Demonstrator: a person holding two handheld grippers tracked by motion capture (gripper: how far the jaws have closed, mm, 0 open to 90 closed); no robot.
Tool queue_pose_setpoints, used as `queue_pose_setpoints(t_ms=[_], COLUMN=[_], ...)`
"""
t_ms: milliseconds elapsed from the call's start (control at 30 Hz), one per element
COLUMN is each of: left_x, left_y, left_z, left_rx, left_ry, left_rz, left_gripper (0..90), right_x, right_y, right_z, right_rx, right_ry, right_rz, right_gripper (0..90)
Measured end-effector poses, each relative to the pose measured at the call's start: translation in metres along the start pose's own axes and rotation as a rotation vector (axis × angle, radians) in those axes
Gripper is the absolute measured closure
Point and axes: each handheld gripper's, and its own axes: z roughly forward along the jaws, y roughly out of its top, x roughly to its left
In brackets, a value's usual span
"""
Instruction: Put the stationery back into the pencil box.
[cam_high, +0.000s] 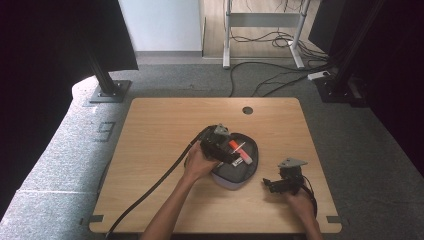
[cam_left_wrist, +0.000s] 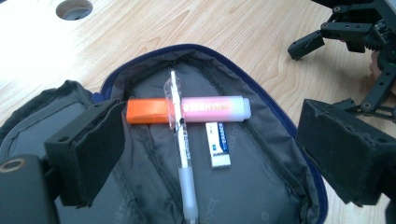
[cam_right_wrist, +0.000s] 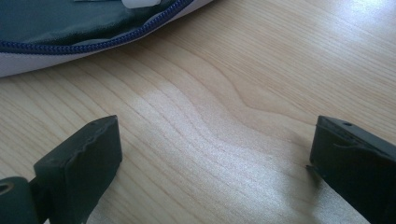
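We see the pen (cam_left_wrist: 180, 140) lying across the highlighter (cam_left_wrist: 187, 110) inside the open pouch (cam_left_wrist: 280, 140), between our left gripper's (cam_left_wrist: 205, 154) jaws; the eraser (cam_left_wrist: 218, 143) lies just beside the pen.

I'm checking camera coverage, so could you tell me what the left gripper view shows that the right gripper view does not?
Left gripper view: inside the open case lie a pen, a highlighter crossing it and an eraser; beyond are the table's hole and the right gripper.

Right gripper view: its own open jaws over bare table, nothing between them.

Both: the case's blue zip edge and the wooden table.
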Motion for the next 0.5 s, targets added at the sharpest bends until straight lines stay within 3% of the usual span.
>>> queue_pose_setpoints(t_ms=[500], left_x=[-0.001], left_y=[-0.016], left_z=[-0.022], left_rx=[-0.026], left_ry=[0.010], left_rz=[0.009], left_gripper=[3.9], right_x=[0.000], right_y=[0.000], right_z=[0.000], right_rx=[0.000], right_ry=[0.000], right_rz=[0.000], right_gripper=[1.9])
